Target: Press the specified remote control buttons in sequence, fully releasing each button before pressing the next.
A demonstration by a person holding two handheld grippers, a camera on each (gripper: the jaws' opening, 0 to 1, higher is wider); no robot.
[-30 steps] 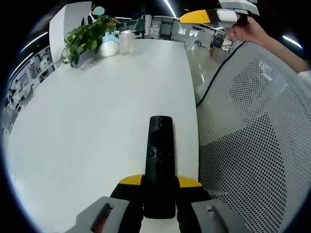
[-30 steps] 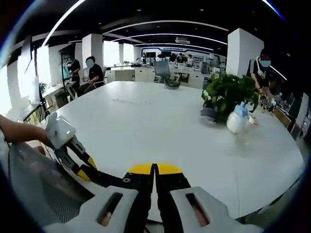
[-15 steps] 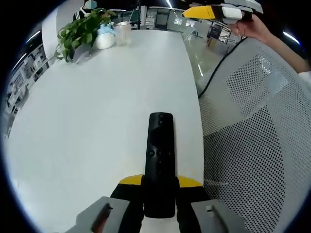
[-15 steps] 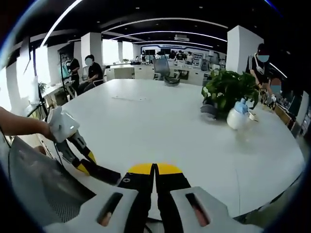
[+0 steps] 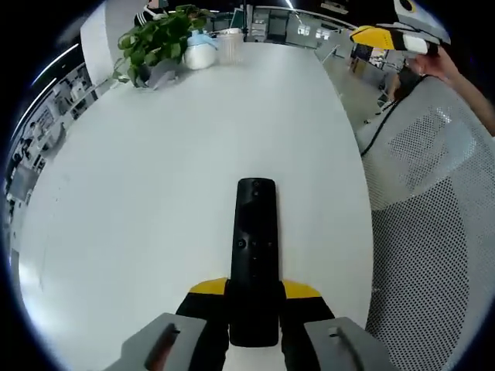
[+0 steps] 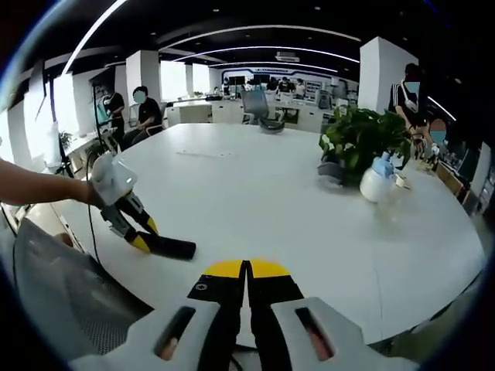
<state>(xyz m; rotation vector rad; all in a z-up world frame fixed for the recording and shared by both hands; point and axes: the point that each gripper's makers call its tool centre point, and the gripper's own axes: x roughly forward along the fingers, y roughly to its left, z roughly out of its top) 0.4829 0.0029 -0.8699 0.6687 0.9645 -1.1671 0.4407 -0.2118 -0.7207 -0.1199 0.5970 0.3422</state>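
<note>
A black remote control (image 5: 254, 255) sticks forward from my left gripper (image 5: 255, 309), whose jaws are shut on its near end, above the white table (image 5: 155, 170). Its buttons face up. In the right gripper view the same remote (image 6: 168, 246) hangs over the table's near left part, held by the left gripper (image 6: 131, 224) in a person's hand. My right gripper (image 6: 247, 290) is shut with nothing between its jaws, away from the remote. It also appears as a yellow tip, the right gripper (image 5: 387, 36), at the upper right of the left gripper view.
A potted plant (image 6: 362, 147), a white bottle (image 6: 375, 185) and a clear cup (image 5: 230, 45) stand at the table's far side. A white mesh chair back (image 5: 433, 232) is beside the table edge. People sit and stand in the office behind.
The left gripper has carried the remote further in over the table, away from the mesh chair. The right gripper stays shut and nearly still.
</note>
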